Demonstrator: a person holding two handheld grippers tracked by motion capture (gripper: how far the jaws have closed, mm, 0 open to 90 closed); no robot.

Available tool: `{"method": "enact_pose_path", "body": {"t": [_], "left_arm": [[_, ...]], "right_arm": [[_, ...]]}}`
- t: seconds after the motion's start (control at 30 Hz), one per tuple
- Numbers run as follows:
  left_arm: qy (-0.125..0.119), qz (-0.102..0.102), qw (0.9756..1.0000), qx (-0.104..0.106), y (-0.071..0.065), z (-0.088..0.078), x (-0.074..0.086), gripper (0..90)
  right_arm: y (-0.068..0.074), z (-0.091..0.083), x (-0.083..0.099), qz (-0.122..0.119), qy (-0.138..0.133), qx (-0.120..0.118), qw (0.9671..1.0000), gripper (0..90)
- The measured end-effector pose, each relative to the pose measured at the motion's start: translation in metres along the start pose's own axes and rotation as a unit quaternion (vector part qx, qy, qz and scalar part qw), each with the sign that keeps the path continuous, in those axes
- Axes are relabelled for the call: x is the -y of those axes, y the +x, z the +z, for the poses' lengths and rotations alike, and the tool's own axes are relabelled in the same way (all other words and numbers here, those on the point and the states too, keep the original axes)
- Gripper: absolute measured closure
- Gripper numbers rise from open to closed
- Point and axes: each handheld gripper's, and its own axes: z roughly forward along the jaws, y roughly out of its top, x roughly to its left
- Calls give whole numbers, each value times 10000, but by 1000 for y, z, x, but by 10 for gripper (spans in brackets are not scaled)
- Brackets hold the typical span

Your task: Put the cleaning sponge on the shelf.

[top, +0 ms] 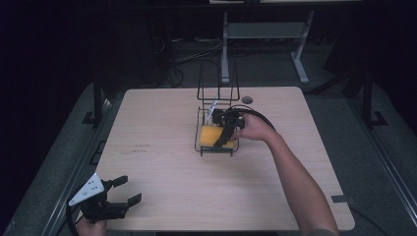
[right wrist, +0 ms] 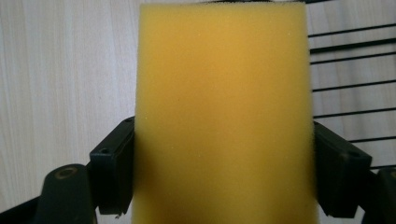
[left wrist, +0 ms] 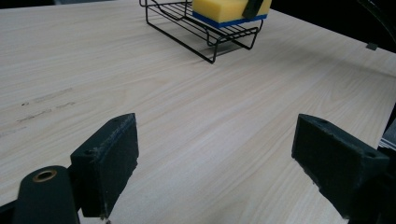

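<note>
A wire rack (top: 216, 142) stands at the frame's centre on the table (top: 162, 162), with a sponge (top: 210, 134) lying in its lower tray. The right gripper (top: 222, 140) sits over the sponge, jaws either side of it. The left gripper (top: 129, 190) rests at the lower left, near the table's front edge, well apart from the rack.

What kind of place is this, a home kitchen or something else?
Probably a lab or workshop, not a kitchen: a bare wooden table in a dark room, another desk's metal frame behind, and cables on the floor.
</note>
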Motion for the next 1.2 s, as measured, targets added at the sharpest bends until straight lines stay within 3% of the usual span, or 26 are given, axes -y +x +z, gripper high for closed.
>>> {"method": "enact_pose_path", "body": {"t": [0.23,0.33,0.73,1.2], "left_arm": [[1,6,10000,10,0,0,0,141],[9,6,10000,14,0,0,0,140],[48,59,10000,45,-2,4,-1,140],[40,41,10000,35,-2,3,-1,140]], "right_arm": [[-7,3,-3,0,106,59,9999,215],[-10,2,-6,-12,-8,62,10000,214],[-17,15,3,79,-54,51,9999,211],[-15,23,3,106,-82,32,9999,164]]}}
